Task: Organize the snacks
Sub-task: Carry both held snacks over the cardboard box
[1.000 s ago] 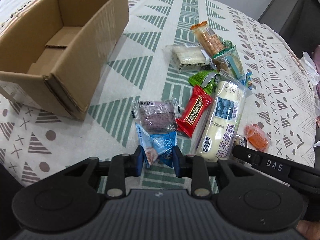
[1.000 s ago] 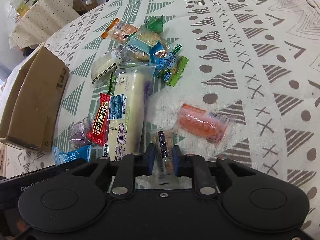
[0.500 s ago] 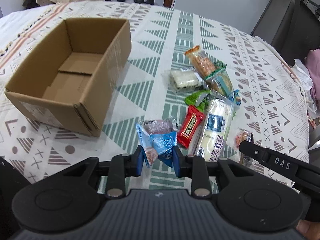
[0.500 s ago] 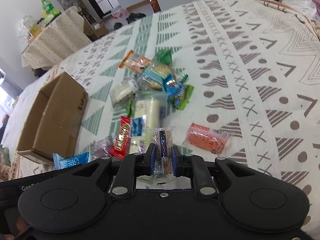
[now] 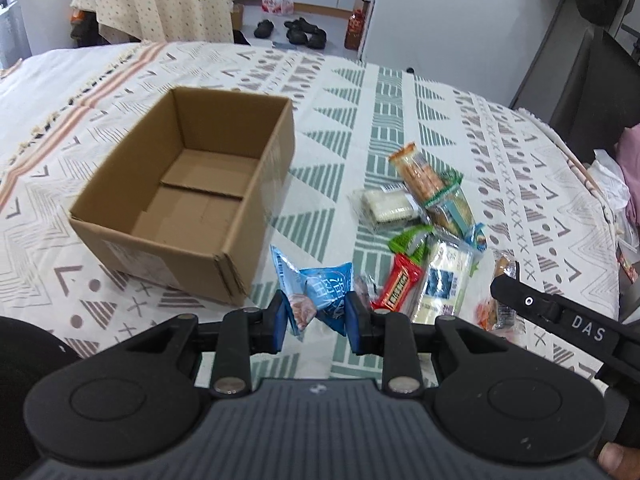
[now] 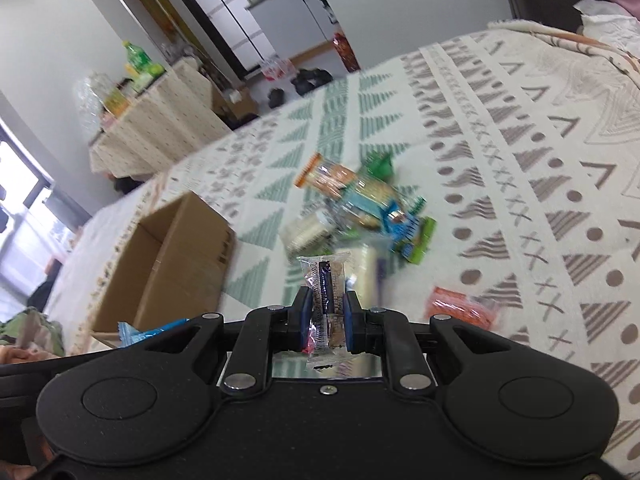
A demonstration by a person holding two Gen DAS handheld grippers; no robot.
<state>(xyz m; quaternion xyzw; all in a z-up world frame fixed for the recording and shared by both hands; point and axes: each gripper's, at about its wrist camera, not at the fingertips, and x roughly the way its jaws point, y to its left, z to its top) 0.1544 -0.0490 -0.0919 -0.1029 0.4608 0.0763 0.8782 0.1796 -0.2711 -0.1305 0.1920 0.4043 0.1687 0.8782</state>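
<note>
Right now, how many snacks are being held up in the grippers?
2. The blue snack packet is in the left gripper; the clear-wrapped snack bar is in the right gripper. The rest lie on the table.

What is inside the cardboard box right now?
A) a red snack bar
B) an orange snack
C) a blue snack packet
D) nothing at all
D: the cardboard box shows only its bare bottom flaps, while the blue snack packet sits pinched in the left gripper, not in the box.
</note>
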